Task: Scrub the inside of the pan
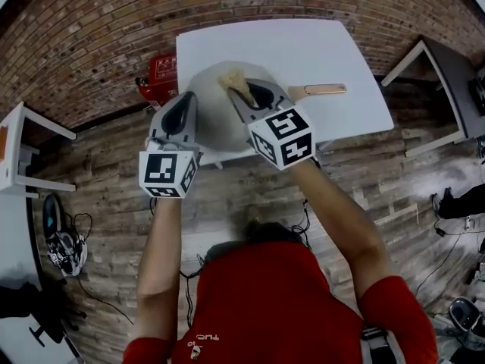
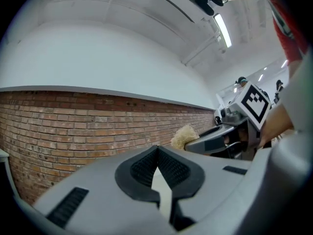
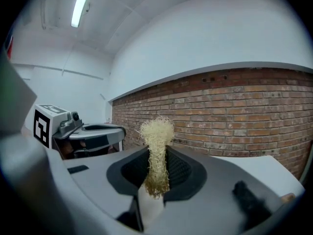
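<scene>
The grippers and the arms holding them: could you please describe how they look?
Both the left gripper and the right gripper are pale grey shells tapering to jaws lined with black ribbed pads. Each carries a white cube printed with black square markers. The person wears a red short-sleeved shirt.

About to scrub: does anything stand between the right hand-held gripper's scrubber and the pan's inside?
Nothing visible does. The scrubber, clamped in the right hand-held gripper, hangs directly over the pan.
</scene>
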The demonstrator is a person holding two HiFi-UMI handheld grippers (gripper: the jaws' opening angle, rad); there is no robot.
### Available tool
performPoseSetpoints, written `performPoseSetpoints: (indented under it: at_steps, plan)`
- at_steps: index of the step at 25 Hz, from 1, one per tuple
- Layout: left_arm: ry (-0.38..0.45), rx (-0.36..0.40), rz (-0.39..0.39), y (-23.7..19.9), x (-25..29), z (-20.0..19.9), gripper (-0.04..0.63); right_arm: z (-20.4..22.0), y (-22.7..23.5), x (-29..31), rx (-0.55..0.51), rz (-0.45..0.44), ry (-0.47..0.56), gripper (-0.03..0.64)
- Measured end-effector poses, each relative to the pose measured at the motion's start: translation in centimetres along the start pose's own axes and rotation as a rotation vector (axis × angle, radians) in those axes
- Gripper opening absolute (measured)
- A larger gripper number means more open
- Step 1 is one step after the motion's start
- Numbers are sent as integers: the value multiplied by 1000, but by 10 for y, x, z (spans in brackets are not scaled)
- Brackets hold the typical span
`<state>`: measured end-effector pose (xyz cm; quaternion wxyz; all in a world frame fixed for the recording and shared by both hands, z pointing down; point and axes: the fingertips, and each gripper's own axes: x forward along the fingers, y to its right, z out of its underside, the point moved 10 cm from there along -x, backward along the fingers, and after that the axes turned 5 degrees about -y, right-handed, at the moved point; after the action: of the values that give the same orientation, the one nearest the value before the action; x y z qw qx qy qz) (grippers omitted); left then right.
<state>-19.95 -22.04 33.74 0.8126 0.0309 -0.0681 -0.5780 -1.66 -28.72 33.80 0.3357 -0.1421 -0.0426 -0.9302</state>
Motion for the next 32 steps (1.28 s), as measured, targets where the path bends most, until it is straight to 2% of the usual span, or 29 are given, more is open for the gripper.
performPoseSetpoints:
  at_steps: [10,22,32]
  plan:
    - [-48,-7,-25,-23,48,18,12,15,30,69,3,-30,-203,87]
    - [-79,10,26,-57,87,48,12,54,37,148,-2,-13,-445,87]
    - [-111,-53,25,-80,89,74,12,82,23,192,-73,-53,-645,87]
